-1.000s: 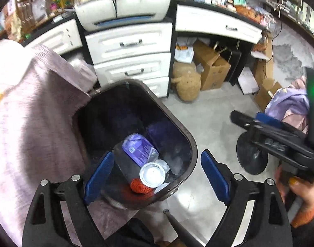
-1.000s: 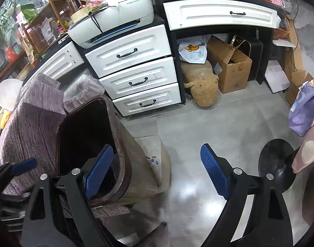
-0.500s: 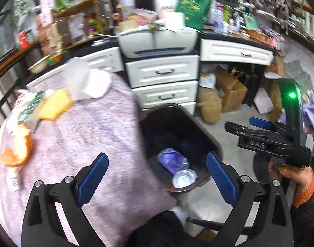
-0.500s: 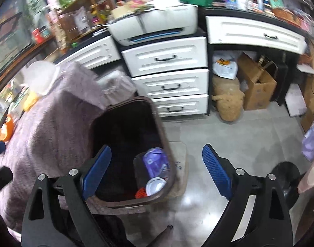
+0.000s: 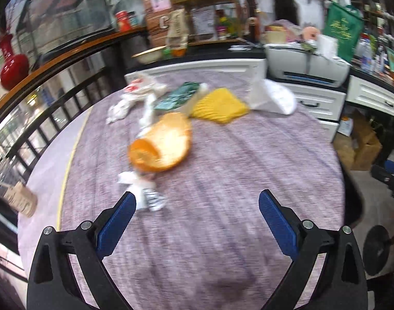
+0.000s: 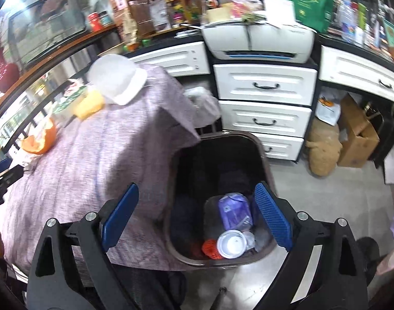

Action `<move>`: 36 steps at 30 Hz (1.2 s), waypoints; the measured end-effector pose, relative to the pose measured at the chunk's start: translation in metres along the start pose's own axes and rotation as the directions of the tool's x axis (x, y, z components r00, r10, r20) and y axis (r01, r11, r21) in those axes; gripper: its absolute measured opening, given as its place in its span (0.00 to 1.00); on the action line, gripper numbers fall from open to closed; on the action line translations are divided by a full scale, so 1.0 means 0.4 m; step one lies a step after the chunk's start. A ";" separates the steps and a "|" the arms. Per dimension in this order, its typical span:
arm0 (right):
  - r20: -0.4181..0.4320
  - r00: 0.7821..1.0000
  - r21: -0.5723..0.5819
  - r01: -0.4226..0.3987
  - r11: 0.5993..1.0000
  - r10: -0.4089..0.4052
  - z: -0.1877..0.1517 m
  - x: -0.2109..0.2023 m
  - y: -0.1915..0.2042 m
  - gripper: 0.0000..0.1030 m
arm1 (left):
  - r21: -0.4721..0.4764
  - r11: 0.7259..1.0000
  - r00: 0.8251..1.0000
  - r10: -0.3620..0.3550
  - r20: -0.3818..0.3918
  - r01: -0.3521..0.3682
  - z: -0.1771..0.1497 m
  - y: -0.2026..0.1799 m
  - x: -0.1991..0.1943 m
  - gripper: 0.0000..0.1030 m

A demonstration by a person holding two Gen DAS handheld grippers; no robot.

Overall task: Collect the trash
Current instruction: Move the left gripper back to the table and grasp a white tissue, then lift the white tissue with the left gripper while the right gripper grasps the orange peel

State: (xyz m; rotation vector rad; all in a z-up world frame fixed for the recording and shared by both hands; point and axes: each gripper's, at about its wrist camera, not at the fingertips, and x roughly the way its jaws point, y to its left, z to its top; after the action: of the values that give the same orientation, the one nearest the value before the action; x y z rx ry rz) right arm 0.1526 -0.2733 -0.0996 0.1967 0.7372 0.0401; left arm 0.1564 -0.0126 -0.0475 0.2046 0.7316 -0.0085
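My left gripper [image 5: 197,222] is open and empty above the purple tablecloth [image 5: 222,180]. Ahead of it lie a crumpled white wrapper [image 5: 142,193], an orange peel [image 5: 163,147], a yellow packet [image 5: 220,106], a green packet [image 5: 178,98], white plastic scraps [image 5: 129,98] and a white cup with lid [image 5: 271,95]. My right gripper [image 6: 197,217] is open and empty above the dark trash bin [image 6: 186,240], which holds a purple packet [image 6: 233,211], a round lid [image 6: 231,244] and an orange scrap [image 6: 209,249].
White drawers [image 6: 264,103] and a printer [image 6: 259,41] stand behind the bin. Cardboard boxes [image 6: 357,134] and a brown sack [image 6: 323,152] sit on the floor at right. A black railing [image 5: 41,118] runs left of the table. A paper cup [image 5: 13,193] stands at the table's left edge.
My left gripper has swung left from over the bin to over the table with its trash. My right gripper has moved over the bin, so the bin's contents show between its fingers.
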 end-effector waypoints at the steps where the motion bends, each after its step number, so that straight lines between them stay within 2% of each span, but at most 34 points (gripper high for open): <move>1: 0.000 1.000 -0.013 -0.010 1.000 0.010 0.007 0.001 0.015 0.88 | -0.016 1.000 1.000 0.011 -0.013 -0.011 -0.001 0.022 0.009 0.92; 3: -0.004 0.999 -0.042 -0.038 0.998 0.038 0.019 0.004 0.052 0.88 | -0.052 0.998 0.999 0.024 -0.048 -0.026 -0.002 0.071 0.031 0.90; 9: -0.022 0.993 -0.128 -0.119 0.985 0.117 0.045 0.016 0.162 0.88 | -0.104 0.995 0.995 -0.012 -0.096 0.001 0.015 0.140 0.087 0.79; 11: -0.028 0.990 -0.161 -0.143 0.977 0.140 0.053 0.020 0.200 0.88 | -0.106 0.994 0.993 -0.027 -0.113 0.015 0.021 0.141 0.106 0.71; 16: -0.039 0.981 -0.223 -0.195 0.955 0.191 0.072 0.025 0.292 0.88 | -0.147 0.989 0.987 -0.052 -0.153 0.029 0.017 0.169 0.145 0.41; 18: -0.044 0.978 -0.243 -0.208 0.948 0.203 0.076 0.030 0.322 0.88 | -0.165 0.986 0.987 -0.053 -0.151 0.028 0.014 0.183 0.145 0.37; 23: -0.063 0.970 -0.296 -0.244 0.923 0.236 0.082 0.052 0.396 0.88 | -0.199 0.979 0.990 -0.072 -0.122 0.047 0.008 0.218 0.118 0.33; 24: -0.070 0.968 -0.302 -0.251 0.920 0.241 0.082 0.060 0.408 0.88 | -0.199 0.979 0.992 -0.061 -0.111 0.038 0.006 0.225 0.108 0.29; 28: -0.110 0.954 -0.299 -0.298 0.906 0.278 0.101 0.101 0.455 0.88 | -0.225 0.974 0.996 -0.043 -0.078 0.024 -0.004 0.259 0.077 0.29; 36: -0.162 0.926 -0.274 -0.374 0.886 0.341 0.176 0.193 0.571 0.88 | -0.262 0.963 0.996 -0.080 -0.049 0.065 -0.020 0.277 0.063 0.28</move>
State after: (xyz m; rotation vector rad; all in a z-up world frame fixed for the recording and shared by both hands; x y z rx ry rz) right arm 0.2646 -0.0529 -0.0562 0.0358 0.7867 0.5188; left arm 0.1784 0.0990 -0.0499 -0.0740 0.7914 0.0240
